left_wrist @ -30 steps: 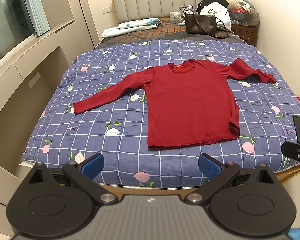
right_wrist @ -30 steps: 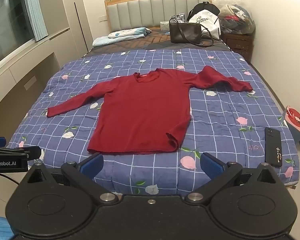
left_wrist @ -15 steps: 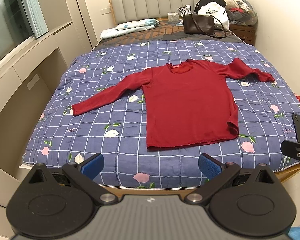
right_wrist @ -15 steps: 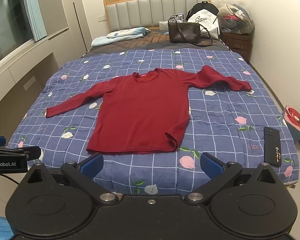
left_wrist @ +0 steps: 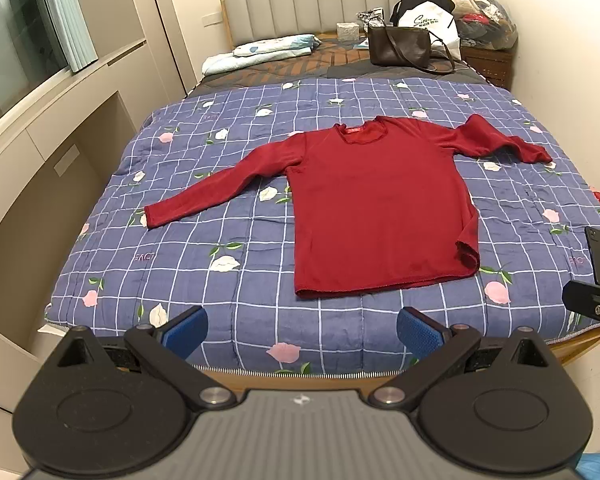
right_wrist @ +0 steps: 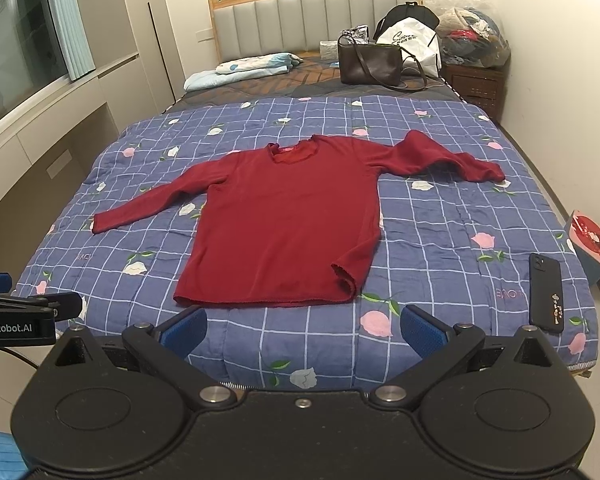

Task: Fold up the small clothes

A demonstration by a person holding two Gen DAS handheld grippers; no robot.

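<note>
One red long-sleeve shirt (left_wrist: 380, 208) is lying flat, face up, in the middle of the bed (left_wrist: 260, 280), on a blue checked quilt (left_wrist: 236, 216) with flower prints. Neck is pointing toward the headboard (left_wrist: 324, 4), hem toward the foot of the bed. Its two sleeves are spreading out to either side: the one on the left of frame is running straight down at an angle, the one on the right is humping up a bit near the elbow. The hem's right corner is curling over on itself.

Both grippers are hanging back at the foot end, off the shirt entirely. The left gripper (left_wrist: 302, 328) is sitting with its blue pads spread wide, nothing between them, and the shirt's hem is lying just ahead and slightly right of center. The right gripper (right_wrist: 303, 326) is likewise gaping wide and gripping nothing, with the hem just ahead of it and a little left.

Other stuff: one black phone (right_wrist: 545, 293) is resting on the quilt near the right edge, well apart from the shirt. Up by the headboard one brown handbag (right_wrist: 370, 65) is standing, with one white bag (right_wrist: 410, 46) behind it and one folded light blue blanket (right_wrist: 244, 68) off to the left.
</note>
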